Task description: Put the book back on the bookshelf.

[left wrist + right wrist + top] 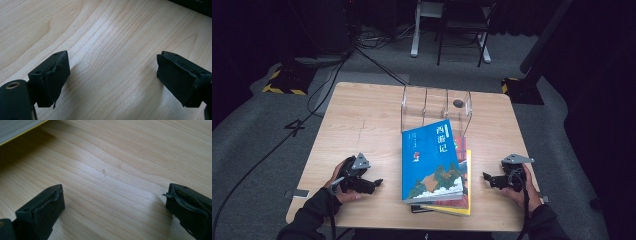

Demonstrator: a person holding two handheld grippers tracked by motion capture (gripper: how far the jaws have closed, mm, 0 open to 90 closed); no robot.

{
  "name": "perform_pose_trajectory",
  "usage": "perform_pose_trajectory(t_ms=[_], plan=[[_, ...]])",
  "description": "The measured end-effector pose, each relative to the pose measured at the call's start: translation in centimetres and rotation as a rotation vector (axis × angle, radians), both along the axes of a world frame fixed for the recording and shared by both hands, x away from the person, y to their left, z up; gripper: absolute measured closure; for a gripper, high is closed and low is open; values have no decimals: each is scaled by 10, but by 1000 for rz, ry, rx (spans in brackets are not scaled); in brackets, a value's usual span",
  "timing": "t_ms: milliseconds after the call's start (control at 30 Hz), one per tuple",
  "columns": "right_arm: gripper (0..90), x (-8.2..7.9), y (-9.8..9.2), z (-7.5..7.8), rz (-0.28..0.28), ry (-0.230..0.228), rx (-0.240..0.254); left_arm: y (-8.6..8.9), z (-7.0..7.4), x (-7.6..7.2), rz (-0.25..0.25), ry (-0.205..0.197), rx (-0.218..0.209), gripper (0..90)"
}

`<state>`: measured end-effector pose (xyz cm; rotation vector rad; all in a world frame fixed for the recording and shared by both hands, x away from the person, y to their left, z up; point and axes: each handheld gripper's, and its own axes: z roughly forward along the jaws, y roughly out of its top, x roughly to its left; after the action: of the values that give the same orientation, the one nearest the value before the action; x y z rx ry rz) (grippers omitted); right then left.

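Black jaws of the left tool (374,182) and right tool (486,177) stand spread wide, empty, over the wooden table (362,125), flanking the blue book (432,160).

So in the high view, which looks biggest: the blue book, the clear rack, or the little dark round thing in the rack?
Largest to smallest, as they look in the high view:
1. blue book
2. clear rack, though it sits farther from the camera, so the gap between it and the book may be smaller than it looks
3. dark round thing, plainly the smallest
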<state>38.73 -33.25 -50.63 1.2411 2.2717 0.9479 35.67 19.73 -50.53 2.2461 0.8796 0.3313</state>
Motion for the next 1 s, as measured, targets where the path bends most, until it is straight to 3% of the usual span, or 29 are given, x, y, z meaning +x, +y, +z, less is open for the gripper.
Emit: perform_pose_trajectory(t_ms=[400, 467, 533, 567, 633, 700, 767, 1000], plan=[[23, 1, -2, 1, 25, 11, -11, -2, 0, -1, -18, 1, 0, 113], [59, 1, -2, 3, 39, 18, -10, -3, 0, -1, -17, 3, -2, 114], [201, 0, -1, 5, 51, 15, -4, -4, 0, -1, -20, 0, -3, 115], [216, -2, 0, 8, 69, 10, -6, -4, 0, -1, -23, 0, -1, 115], [135, -5, 3, 10, 71, -2, -18, -5, 0, -2, -20, -1, 1, 115], [198, -7, 5, 14, 75, -9, -3, -6, 0, -3, -20, 1, 0, 116], [166, -8, 7, 16, 89, -4, 7, -6, 0, -3, -15, 0, 0, 116], [216, -14, 17, 25, 155, -14, 23, -10, 0, -3, -18, 1, 0, 115]])
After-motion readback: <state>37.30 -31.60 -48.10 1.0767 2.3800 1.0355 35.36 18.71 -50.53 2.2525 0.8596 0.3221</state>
